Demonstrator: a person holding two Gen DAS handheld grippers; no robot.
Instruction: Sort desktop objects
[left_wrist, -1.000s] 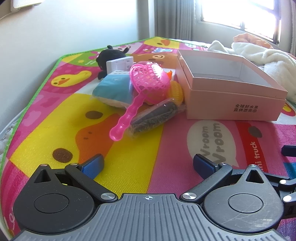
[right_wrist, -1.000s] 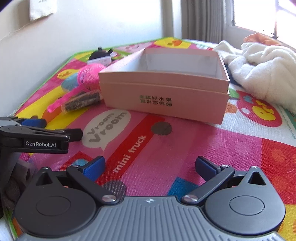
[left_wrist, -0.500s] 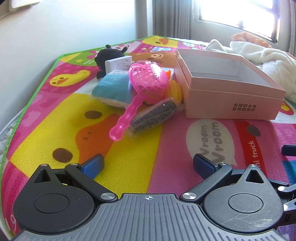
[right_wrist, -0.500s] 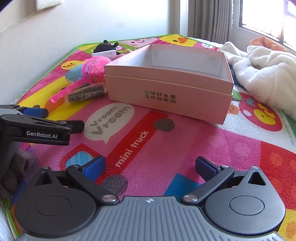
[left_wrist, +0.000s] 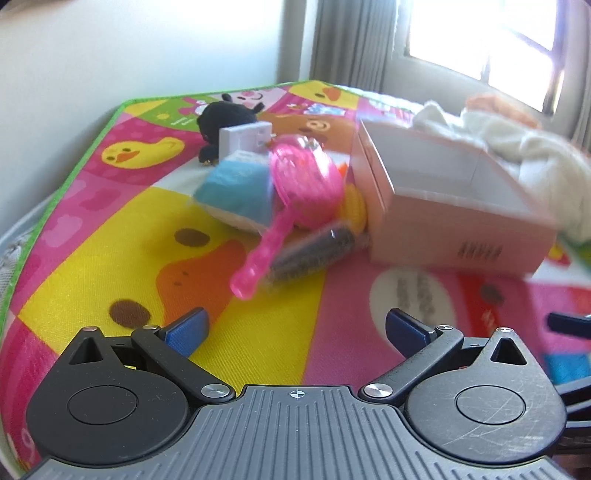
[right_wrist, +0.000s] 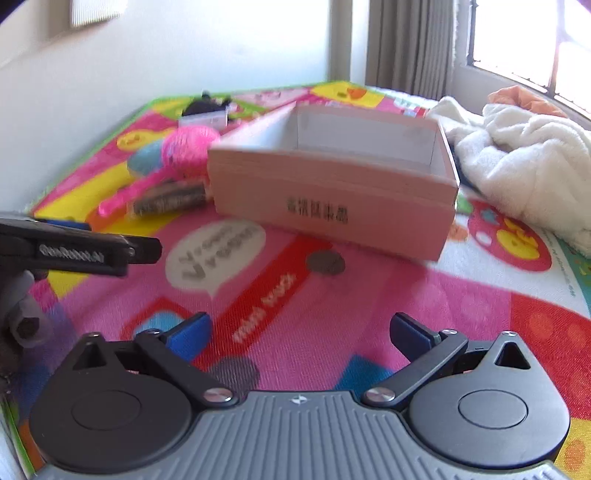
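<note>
An open, empty pink box (left_wrist: 454, 229) (right_wrist: 332, 192) stands on the play mat. Left of it lies a pile: a pink strainer scoop (left_wrist: 295, 192) (right_wrist: 184, 151), a dark packet (left_wrist: 314, 251) (right_wrist: 166, 199), a blue pouch (left_wrist: 236, 192), a yellow ridged item (left_wrist: 354, 206), a white block (left_wrist: 245, 142) and a black plush toy (left_wrist: 225, 116). My left gripper (left_wrist: 295, 326) is open and empty, short of the pile; it also shows in the right wrist view (right_wrist: 81, 251). My right gripper (right_wrist: 299, 330) is open and empty, in front of the box.
A colourful cartoon play mat (left_wrist: 110, 221) covers the surface, with a wall along its left edge. A white blanket (right_wrist: 528, 162) with an orange cloth (right_wrist: 524, 99) lies right of the box, under the window.
Both grippers have lifted and moved forward toward the pile and box; the views are motion-blurred. Both stay open. No object has moved.
</note>
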